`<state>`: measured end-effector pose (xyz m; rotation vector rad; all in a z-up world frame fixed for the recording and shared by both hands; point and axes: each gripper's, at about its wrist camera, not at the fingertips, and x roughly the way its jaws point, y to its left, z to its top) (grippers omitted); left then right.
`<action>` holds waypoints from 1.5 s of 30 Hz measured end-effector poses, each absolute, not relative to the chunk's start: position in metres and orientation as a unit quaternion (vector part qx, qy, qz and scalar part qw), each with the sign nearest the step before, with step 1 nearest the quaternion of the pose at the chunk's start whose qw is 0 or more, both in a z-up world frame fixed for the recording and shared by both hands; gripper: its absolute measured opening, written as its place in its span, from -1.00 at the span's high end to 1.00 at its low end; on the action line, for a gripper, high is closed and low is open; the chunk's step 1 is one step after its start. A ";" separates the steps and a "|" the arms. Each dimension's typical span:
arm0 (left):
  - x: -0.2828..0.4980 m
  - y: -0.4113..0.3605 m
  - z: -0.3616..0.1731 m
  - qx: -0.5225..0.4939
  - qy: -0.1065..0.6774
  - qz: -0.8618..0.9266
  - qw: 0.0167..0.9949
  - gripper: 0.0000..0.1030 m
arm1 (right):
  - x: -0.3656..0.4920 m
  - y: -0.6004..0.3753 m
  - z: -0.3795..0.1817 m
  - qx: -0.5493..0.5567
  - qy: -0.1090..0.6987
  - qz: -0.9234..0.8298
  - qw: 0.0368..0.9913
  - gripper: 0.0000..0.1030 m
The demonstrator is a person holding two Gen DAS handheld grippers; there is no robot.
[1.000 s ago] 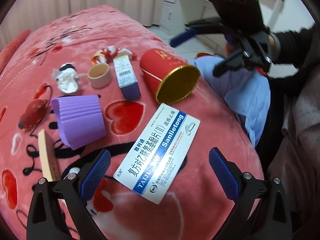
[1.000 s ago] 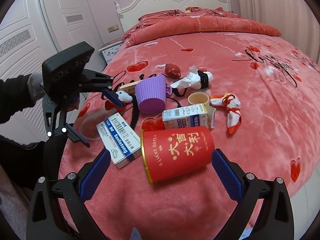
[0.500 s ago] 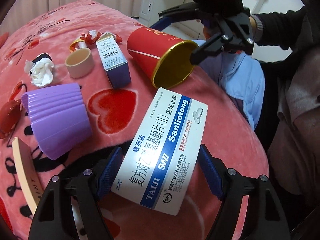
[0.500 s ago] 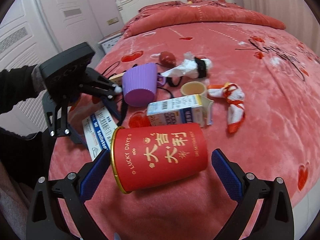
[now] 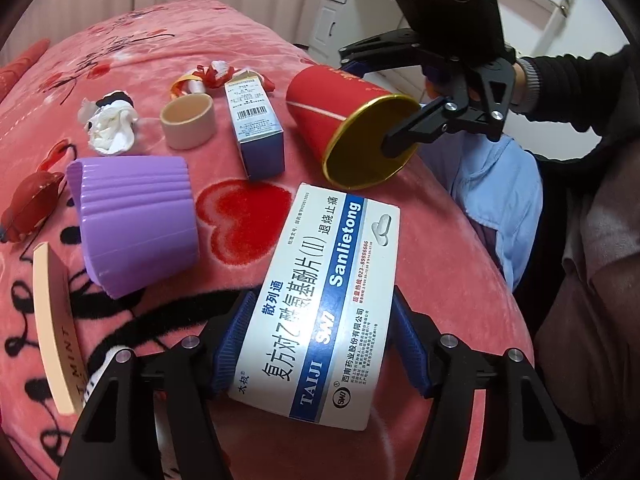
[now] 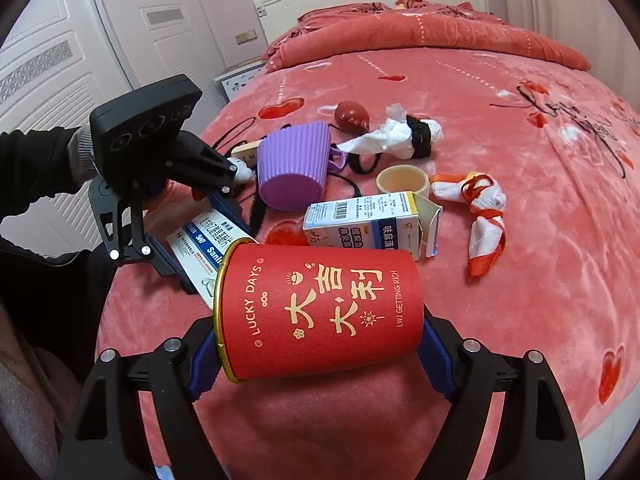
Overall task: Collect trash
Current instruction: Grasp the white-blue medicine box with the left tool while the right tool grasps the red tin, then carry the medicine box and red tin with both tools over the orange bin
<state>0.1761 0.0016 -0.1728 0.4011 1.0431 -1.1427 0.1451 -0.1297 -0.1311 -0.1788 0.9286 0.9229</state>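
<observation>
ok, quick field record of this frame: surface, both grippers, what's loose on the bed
surface: pink heart-print blanket on a bed
left gripper: shut on white-and-blue medicine box
right gripper: shut on red paper canister, lying on its side
loose items: purple ribbed cup, tipped over; blue-and-white carton, flap open; tape roll core; crumpled tissue; white cloth with red ribbon
bin: none in view

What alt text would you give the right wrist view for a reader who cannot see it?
The right gripper clamps a red "Lucky Days" paper cup lying sideways on a pink bed. Beyond it, the left gripper holds a white medicine box beside a purple cup, an open carton and crumpled tissue.
</observation>
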 end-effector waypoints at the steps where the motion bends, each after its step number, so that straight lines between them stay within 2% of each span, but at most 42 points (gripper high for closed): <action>1: 0.174 0.001 -0.170 0.179 0.467 -0.512 0.698 -0.29 | 0.143 -0.131 -0.128 -0.082 0.429 0.430 0.790 -0.56; 27: 0.060 -0.041 -0.074 0.219 0.393 -0.454 0.769 -0.28 | 0.003 -0.192 -0.026 -0.047 0.346 0.410 0.843 -0.56; 45: 0.061 -0.171 -0.054 0.279 0.334 -0.521 0.734 -0.28 | -0.054 -0.336 -0.010 0.019 0.311 0.289 0.905 -0.56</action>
